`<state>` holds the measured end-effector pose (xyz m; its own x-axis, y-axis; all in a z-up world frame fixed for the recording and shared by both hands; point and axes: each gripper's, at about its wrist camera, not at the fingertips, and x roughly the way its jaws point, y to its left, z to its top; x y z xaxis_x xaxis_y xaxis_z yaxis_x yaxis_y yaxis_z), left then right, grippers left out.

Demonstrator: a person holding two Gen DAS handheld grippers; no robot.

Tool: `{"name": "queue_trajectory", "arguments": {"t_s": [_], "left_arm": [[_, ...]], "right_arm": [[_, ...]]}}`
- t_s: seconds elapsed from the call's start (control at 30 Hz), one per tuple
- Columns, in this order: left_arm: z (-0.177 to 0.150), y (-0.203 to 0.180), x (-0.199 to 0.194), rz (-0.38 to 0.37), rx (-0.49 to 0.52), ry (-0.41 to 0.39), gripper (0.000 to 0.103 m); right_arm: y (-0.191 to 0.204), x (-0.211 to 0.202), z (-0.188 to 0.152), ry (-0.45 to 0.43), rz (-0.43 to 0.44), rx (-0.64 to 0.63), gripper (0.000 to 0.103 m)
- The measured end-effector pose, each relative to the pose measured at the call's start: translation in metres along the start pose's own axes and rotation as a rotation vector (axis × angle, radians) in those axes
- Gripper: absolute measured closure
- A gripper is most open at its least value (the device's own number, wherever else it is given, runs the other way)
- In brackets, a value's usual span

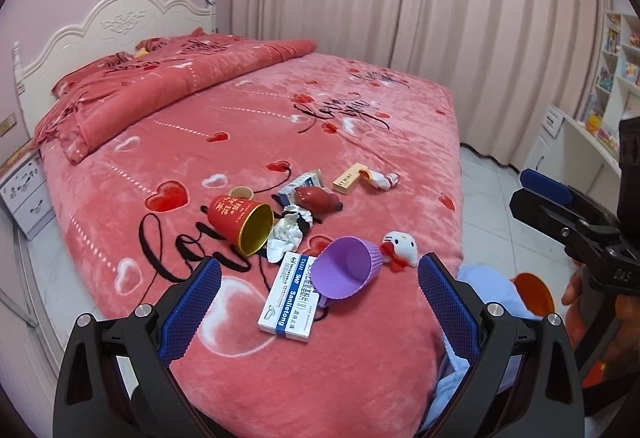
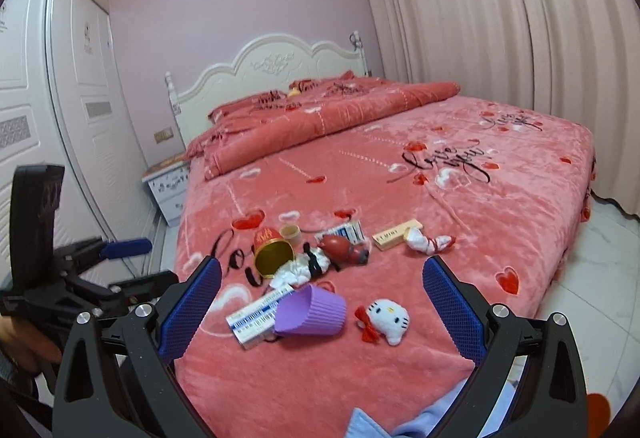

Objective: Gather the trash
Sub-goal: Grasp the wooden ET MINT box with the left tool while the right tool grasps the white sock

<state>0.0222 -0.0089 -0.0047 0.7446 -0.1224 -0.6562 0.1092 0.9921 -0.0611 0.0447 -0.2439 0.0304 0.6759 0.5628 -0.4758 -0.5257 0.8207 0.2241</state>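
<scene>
The left gripper (image 1: 320,298) and the right gripper (image 2: 322,302) are both spread wide, holding nothing, above the near end of the bed (image 1: 360,366). The trash lies there in a bunch: a purple cup (image 1: 344,272) tipped over on a white box (image 1: 286,296), crumpled paper (image 1: 286,238) beside a red can (image 1: 240,224).

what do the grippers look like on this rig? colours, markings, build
Both match: the left gripper and right gripper have black angular plastic frames with silver pivot bolts and fingers faced in blue cross-hatched pads. The right gripper's body carries embossed "DAS" lettering. No cables visible.
</scene>
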Motion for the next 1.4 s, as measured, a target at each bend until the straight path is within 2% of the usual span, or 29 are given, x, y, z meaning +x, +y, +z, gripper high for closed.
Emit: {"name": "queue_trajectory", "arguments": {"t_s": [0.23,0.33,0.53,0.73,0.93,1.1,1.2,1.4], "left_arm": [[0.003,-0.008,0.024,-0.075,0.09,0.102,0.006],[0.005,-0.01,0.033,-0.086,0.111,0.132,0.006],[0.021,-0.01,0.053,-0.106,0.163,0.172,0.006],[0.036,-0.012,0.08,-0.179,0.181,0.224,0.006],[0.053,-0.032,0.106,-0.235,0.347,0.25,0.006],[0.067,-0.045,0.133,-0.273,0.44,0.28,0.006],[0.075,-0.053,0.151,-0.283,0.502,0.283,0.006],[0.092,-0.056,0.189,-0.294,0.552,0.302,0.006]], "right_arm": [[-0.017,0.006,0.0,0.043,0.045,0.028,0.005],[-0.022,0.01,-0.001,0.047,0.034,0.018,0.005],[-0.04,0.03,-0.006,0.118,0.009,0.03,0.005],[-0.063,0.055,-0.012,0.204,-0.014,0.057,0.005],[-0.082,0.07,-0.021,0.24,0.064,0.11,0.005],[-0.082,0.072,-0.026,0.222,0.062,0.077,0.005],[-0.086,0.078,-0.028,0.225,0.071,0.074,0.007],[-0.104,0.098,-0.023,0.236,0.081,0.085,0.017]]}}
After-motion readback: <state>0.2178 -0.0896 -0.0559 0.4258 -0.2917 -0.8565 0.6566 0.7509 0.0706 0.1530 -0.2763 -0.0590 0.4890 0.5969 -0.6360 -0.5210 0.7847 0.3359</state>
